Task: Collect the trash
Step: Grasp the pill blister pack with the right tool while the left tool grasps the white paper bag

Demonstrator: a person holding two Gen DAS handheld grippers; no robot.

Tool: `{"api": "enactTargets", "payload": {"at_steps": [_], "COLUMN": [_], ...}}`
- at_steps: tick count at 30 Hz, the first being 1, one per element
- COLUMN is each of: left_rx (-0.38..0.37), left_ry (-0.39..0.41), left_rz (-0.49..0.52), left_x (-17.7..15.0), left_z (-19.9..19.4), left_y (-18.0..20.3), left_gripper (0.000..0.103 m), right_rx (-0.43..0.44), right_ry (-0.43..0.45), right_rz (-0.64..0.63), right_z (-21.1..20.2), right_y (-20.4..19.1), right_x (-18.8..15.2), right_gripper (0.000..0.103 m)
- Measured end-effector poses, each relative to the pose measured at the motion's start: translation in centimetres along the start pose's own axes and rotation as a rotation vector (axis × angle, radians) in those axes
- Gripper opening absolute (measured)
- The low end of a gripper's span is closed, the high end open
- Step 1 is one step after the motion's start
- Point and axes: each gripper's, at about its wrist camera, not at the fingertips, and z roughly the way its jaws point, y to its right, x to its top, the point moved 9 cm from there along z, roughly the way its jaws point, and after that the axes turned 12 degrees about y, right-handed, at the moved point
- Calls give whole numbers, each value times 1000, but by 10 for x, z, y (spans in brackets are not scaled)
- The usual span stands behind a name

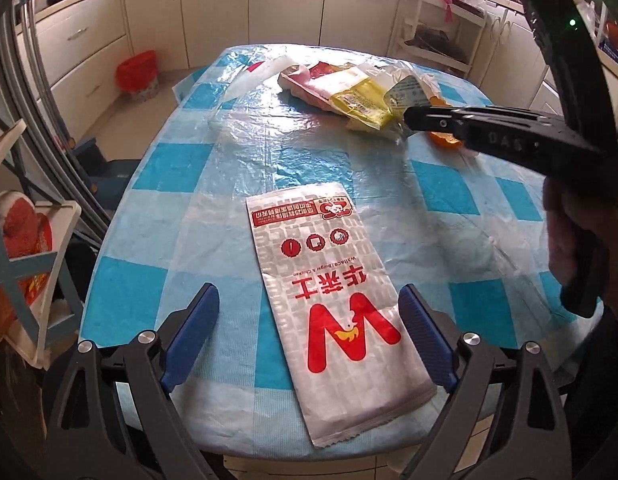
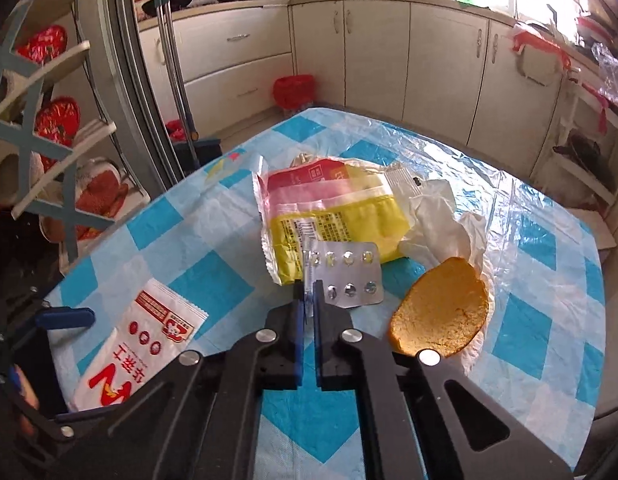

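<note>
Right gripper [image 2: 308, 296] clamping the blister pack [image 2: 345, 273] edge – left gripper [image 1: 309, 332] hanging open over the paper bag [image 1: 329, 296]. Yellow wrapper [image 2: 329, 224], tissue [image 2: 437, 216], peel [image 2: 441, 312] all still lying on table [image 2: 549, 320] – early going.

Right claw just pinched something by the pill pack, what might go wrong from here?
The right claw is shut on a thin edge beside the blister pack; such a slim grip may slip when lifted. The pack overlaps the yellow wrapper, which could drag along. The orange peel sits close and might get knocked.
</note>
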Motion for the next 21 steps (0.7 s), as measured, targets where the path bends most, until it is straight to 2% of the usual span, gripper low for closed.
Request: {"api": "enactTargets", "payload": {"at_steps": [5, 9, 13, 16, 21], "left_rx": [31, 15, -25, -55, -68], "left_ry": [33, 46, 53, 52, 40], "left_rz": [66, 77, 85, 97, 125], "left_x": [11, 20, 27, 29, 31], "left_z": [11, 17, 22, 26, 29], "left_y": [1, 3, 13, 26, 43], "left_gripper": [68, 45, 23, 14, 13], "right_rx": [74, 132, 143, 142, 142], "right_ry": [41, 50, 44, 48, 57], "right_rz": [134, 187, 189, 198, 265], "right_z": [-26, -43, -57, -68, -81], "right_y": [10, 8, 6, 9, 23], "right_x": [7, 7, 0, -4, -12], "right_gripper": [4, 4, 4, 4, 4]}}
